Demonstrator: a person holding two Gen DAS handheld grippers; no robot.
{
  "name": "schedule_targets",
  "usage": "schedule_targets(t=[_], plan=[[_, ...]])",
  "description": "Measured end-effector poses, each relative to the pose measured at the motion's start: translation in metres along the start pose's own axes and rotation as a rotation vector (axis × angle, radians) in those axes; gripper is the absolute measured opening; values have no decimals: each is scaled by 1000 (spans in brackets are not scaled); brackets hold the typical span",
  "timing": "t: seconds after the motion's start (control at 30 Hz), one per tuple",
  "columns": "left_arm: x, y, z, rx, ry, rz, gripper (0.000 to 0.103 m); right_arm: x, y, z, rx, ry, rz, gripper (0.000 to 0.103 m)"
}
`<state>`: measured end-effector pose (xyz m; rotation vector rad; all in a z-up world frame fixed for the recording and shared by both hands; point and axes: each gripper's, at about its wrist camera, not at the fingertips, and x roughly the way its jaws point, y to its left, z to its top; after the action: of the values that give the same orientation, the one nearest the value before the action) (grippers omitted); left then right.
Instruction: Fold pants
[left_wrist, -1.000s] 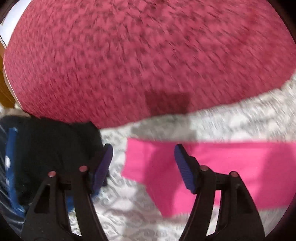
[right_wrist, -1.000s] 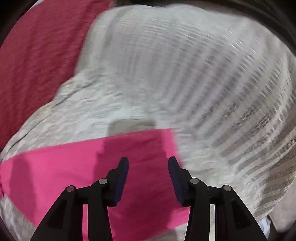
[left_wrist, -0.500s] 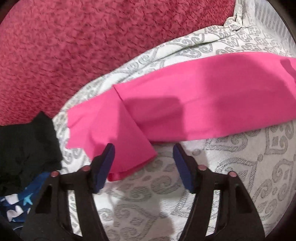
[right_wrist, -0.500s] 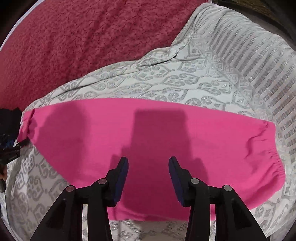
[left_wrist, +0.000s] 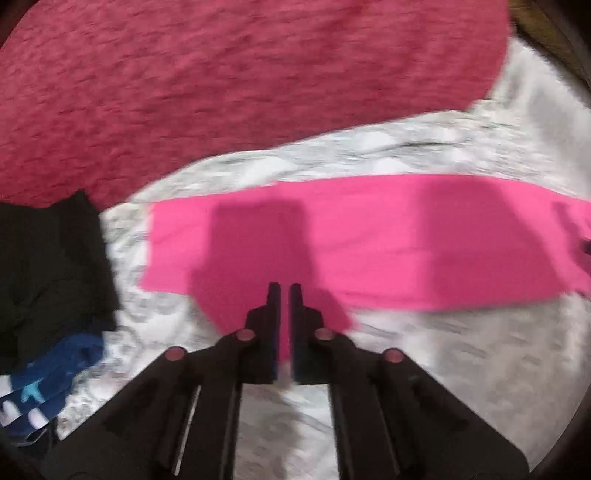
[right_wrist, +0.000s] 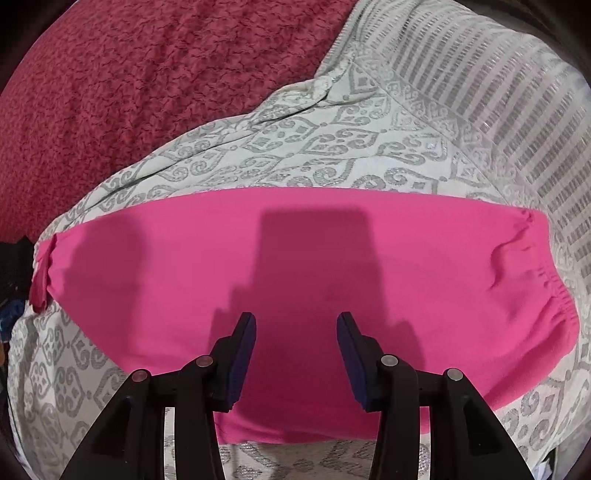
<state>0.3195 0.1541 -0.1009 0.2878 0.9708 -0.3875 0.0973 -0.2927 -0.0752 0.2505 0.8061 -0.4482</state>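
Note:
Bright pink pants (right_wrist: 295, 258) lie flat across a white sheet with a grey pattern (right_wrist: 280, 147), elastic waistband at the right (right_wrist: 554, 291), leg ends at the left. In the left wrist view the pants (left_wrist: 406, 236) stretch to the right, and my left gripper (left_wrist: 281, 295) is shut on a flap of pink leg fabric between its fingers. My right gripper (right_wrist: 295, 321) is open and empty, low over the near edge of the pants' middle.
A dark red textured blanket (left_wrist: 240, 81) covers the far side. A black garment (left_wrist: 48, 266) and a blue patterned cloth (left_wrist: 48, 373) lie at the left. The sheet's grey striped part (right_wrist: 498, 92) lies at the far right.
My left gripper closed on the leg end flap and the view shifted. My right gripper stayed open and held almost still over the pants.

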Motion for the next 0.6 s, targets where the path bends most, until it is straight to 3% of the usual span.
schedule_targets(t=[0.03, 0.07, 0.17, 0.27, 0.3, 0.33, 0.4, 0.47, 0.6], plan=[[-1, -11, -4, 36, 18, -30, 62, -1, -2, -1, 10, -2, 3, 46], [-1, -22, -9, 78, 18, -12, 73, -1, -3, -1, 20, -3, 6, 46], [12, -55, -22, 247, 24, 103, 75, -1, -8, -2, 54, 3, 18, 46], [33, -60, -24, 240, 66, 95, 59, -2, -10, -4, 63, 8, 22, 46], [38, -58, -22, 230, 67, 112, 46, -4, -11, -4, 62, 4, 15, 46], [42, -56, -19, 213, 72, 134, 24, -5, -12, -5, 64, 0, 10, 46], [49, -42, -12, 154, 96, 143, 3, -8, -15, -5, 72, -7, 9, 46], [46, -23, -9, 99, 106, 142, 3, -10, -18, -6, 77, -12, 5, 46], [27, -1, -2, 93, 79, 133, 3, -11, -22, -6, 92, -25, 0, 46]])
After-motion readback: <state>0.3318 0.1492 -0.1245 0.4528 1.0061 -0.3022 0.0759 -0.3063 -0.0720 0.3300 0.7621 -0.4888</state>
